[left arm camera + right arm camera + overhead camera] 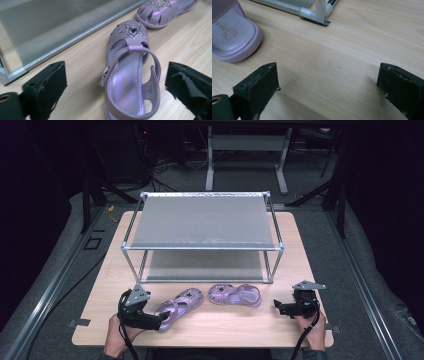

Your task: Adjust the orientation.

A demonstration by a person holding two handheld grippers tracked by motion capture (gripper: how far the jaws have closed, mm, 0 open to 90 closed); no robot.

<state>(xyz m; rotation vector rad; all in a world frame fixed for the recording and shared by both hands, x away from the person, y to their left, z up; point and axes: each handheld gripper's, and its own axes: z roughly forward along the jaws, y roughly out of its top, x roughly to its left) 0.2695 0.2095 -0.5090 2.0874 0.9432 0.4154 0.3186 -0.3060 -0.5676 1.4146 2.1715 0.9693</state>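
high view, light wood table (100, 290) on grey floor (75, 240), dark room, left gripper (159, 321) and right gripper (278, 306) both open

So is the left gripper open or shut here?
Open: the left gripper has its jaws spread wide, either side of the near sandal's heel, touching nothing.

The black two-jaw left gripper (161, 321) and black right gripper (276, 306) are each wearing a grey three-cornered plate. Black cables are trailing down. Foam pads (47, 86) are looking scuffed.
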